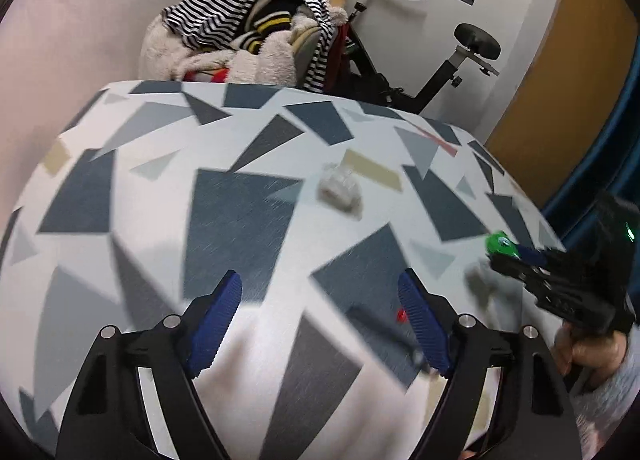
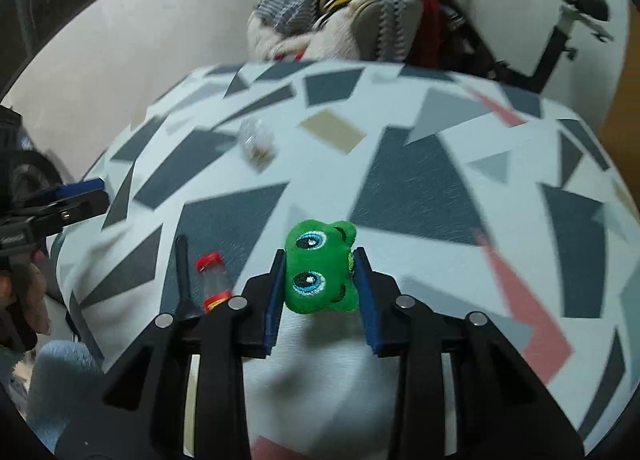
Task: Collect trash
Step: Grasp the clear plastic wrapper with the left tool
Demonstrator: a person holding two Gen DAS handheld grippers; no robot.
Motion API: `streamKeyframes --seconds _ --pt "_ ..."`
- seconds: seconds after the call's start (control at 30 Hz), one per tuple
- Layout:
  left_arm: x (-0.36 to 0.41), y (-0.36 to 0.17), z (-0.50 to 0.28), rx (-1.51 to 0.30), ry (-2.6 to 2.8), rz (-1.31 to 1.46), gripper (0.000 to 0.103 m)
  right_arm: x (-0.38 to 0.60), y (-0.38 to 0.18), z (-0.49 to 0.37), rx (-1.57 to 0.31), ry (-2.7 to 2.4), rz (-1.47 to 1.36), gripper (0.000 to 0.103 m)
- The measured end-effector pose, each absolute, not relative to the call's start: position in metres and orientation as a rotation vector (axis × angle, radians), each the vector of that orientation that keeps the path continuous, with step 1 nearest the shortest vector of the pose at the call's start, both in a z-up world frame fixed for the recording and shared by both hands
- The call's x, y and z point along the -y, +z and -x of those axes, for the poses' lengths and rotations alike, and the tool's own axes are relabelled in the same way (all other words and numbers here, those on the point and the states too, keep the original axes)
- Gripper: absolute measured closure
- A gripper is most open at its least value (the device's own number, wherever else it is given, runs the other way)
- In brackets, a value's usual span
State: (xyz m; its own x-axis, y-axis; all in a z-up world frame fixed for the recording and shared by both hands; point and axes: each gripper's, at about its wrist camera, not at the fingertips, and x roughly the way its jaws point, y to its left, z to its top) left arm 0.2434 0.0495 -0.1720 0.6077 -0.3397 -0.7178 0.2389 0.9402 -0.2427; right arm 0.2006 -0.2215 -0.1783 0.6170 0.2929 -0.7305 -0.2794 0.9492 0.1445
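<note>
From the left wrist view, the left claw (image 1: 320, 316) fills the bottom of the frame, its two blue ribbed pads set apart with nothing between them. Beneath it lies the tabletop (image 1: 160, 187), covered in a white cloth printed with grey, blue and beige angular shapes. A crumpled clear plastic wrapper (image 1: 339, 188) rests on the cloth just above centre, right of the middle. At the right edge the right claw (image 1: 510, 254) reaches in, clamped on a small green plush toy (image 1: 498, 244), with a hand (image 1: 588, 352) below it. A pile of striped and fleecy clothes (image 1: 248, 31) sits at the top centre, and a black exercise bike (image 1: 440, 71) stands at the upper right.

From the right wrist view, the right claw (image 2: 320, 280) sits at the lower centre, its pads pressed on both sides of the green plush toy (image 2: 320, 272), whose blue embroidered eyes face the camera. To its left, a small clear vial with red caps (image 2: 214, 280) lies beside a black pen-like stick (image 2: 183, 272). The plastic wrapper (image 2: 256, 141) lies in the upper left part of the cloth. The left claw (image 2: 82, 195) enters at the left edge; whether it is apart cannot be told here.
</note>
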Motion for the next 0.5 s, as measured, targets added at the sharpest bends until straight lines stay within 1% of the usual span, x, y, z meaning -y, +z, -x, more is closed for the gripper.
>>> streamKeyframes --seconds 0.13,0.2,0.27,0.5 --pt "-0.028 -0.174 -0.285 -0.872 -0.349 0.147 0.026 0.244 -0.166 -0.197 -0.798 0.277 -0.024 0.068" --pt "-0.017 -0.178 -0.306 -0.888 -0.356 0.143 0.033 0.257 -0.161 -0.196 -0.785 0.259 -0.038 0.068" --pt "-0.006 -0.184 -0.326 -0.906 -0.359 0.127 0.034 0.268 -0.158 -0.193 -0.773 0.250 -0.053 0.068" --pt "0.023 -0.208 -0.379 -0.983 -0.312 0.058 0.035 0.294 -0.159 -0.183 -0.771 0.223 -0.079 0.068"
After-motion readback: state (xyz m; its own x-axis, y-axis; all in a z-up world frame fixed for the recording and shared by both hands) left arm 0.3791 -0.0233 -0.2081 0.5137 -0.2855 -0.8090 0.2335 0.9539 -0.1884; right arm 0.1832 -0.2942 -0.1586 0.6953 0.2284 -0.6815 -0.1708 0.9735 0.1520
